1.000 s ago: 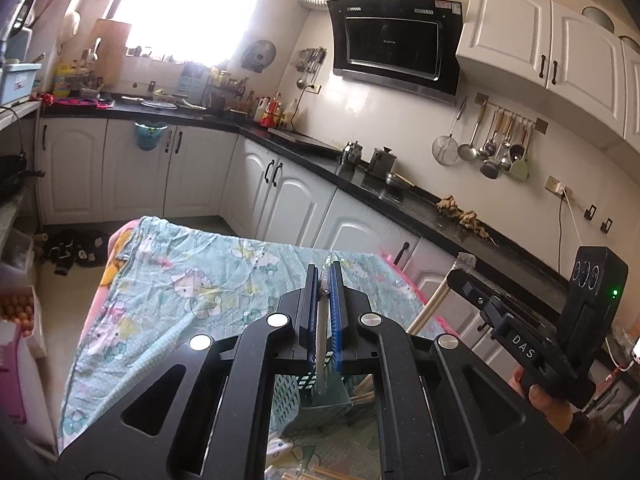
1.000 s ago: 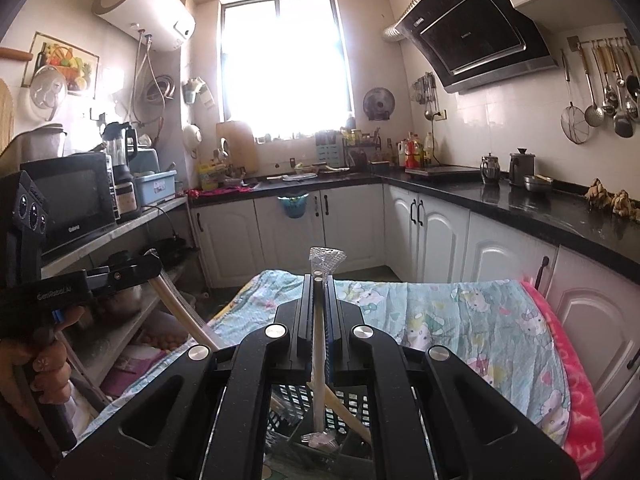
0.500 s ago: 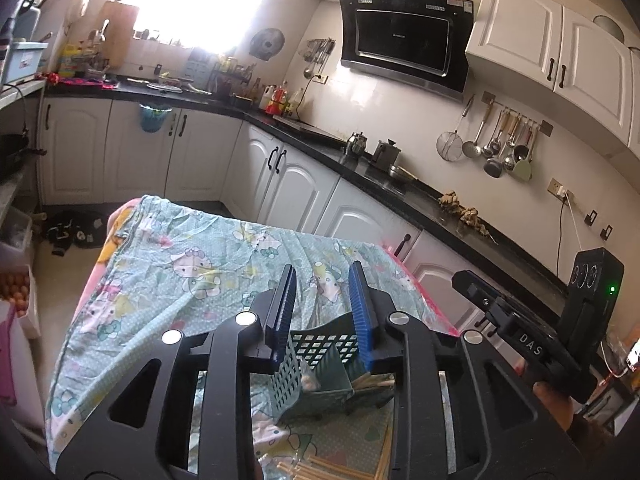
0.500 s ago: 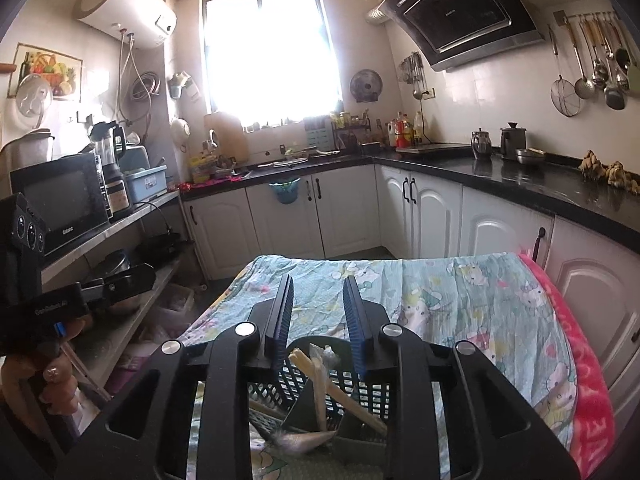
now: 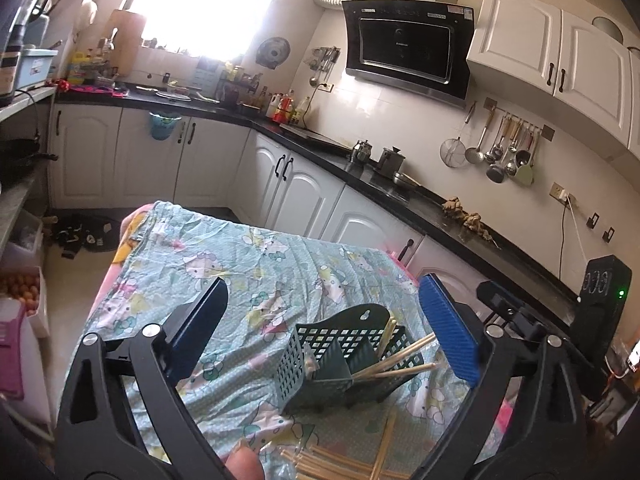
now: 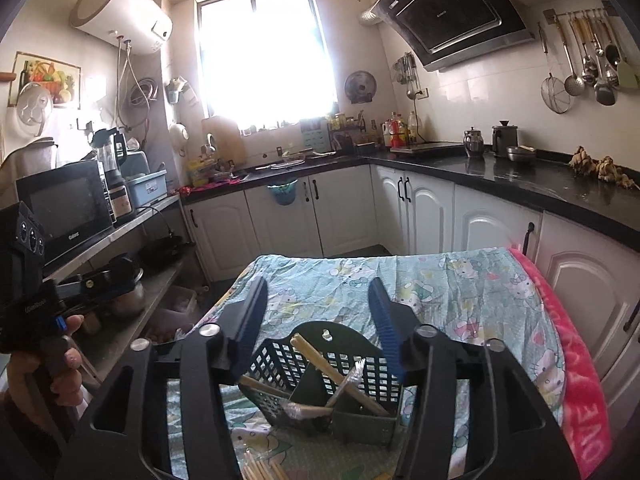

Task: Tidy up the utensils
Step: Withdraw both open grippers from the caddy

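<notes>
A dark green mesh utensil basket [image 5: 290, 368] stands on the cartoon-print cloth [image 5: 260, 264]. Several wooden chopsticks [image 5: 404, 350] lean out of its compartments. My left gripper [image 5: 325, 282] hangs above and in front of it. Its jaws are opening wide, with nothing pressed between the blue pads. In the right wrist view the same basket [image 6: 312, 330] holds chopsticks [image 6: 316, 358] and a plastic-wrapped utensil [image 6: 352, 374]. My right gripper [image 6: 318, 285] sits just over the basket's near rim. Its jaws are opening and nothing is held.
Loose chopsticks [image 5: 332, 460] lie on the cloth in front of the basket. A pink towel [image 6: 576, 380] edges the table on the right. White cabinets and a black counter [image 6: 520, 184] ring the table. A hand [image 6: 40, 368] holds the left gripper's handle.
Both grippers were shut on thin wrapped utensils standing in the basket. They have let go, the utensils now lean inside it, and both pairs of jaws have spread apart.
</notes>
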A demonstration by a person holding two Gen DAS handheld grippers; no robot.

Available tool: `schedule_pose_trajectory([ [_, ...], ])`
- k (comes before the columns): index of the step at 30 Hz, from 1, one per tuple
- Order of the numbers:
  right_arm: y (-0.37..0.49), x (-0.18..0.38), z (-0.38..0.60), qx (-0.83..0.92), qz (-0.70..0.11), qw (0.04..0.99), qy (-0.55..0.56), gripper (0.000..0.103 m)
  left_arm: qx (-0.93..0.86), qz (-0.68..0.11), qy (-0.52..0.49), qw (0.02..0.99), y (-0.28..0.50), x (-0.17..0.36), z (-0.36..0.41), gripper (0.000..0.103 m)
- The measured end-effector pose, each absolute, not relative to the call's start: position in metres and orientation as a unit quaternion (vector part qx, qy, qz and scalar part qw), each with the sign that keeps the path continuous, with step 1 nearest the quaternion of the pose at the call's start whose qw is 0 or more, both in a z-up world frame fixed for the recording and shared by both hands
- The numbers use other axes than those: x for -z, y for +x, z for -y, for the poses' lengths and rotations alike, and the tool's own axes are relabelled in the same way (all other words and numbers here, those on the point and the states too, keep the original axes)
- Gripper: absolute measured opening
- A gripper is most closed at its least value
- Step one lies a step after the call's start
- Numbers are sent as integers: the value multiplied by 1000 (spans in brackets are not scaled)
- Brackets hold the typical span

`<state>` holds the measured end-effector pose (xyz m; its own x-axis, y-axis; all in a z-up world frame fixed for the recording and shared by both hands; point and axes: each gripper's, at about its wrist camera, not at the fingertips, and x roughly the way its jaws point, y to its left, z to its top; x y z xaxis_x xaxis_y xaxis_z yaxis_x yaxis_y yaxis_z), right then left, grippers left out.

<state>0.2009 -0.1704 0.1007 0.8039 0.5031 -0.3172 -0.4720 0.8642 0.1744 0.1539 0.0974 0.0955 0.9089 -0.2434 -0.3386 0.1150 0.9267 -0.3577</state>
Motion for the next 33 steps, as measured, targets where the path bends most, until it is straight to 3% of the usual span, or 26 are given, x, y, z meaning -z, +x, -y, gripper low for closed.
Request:
schedule_pose_trajectory([
  [4,190,-101,175,-253,-179,950,43,64,94,-191,-168,963,145,-95,-96,92],
  [8,182,-99,179,-251,-184,949,42,68,91,-196,-166,962,139,-93,-95,92],
  [33,141,-78,175,-263,-211,941,16,76,88,-216,-166,958,104,-67,-93,92],
])
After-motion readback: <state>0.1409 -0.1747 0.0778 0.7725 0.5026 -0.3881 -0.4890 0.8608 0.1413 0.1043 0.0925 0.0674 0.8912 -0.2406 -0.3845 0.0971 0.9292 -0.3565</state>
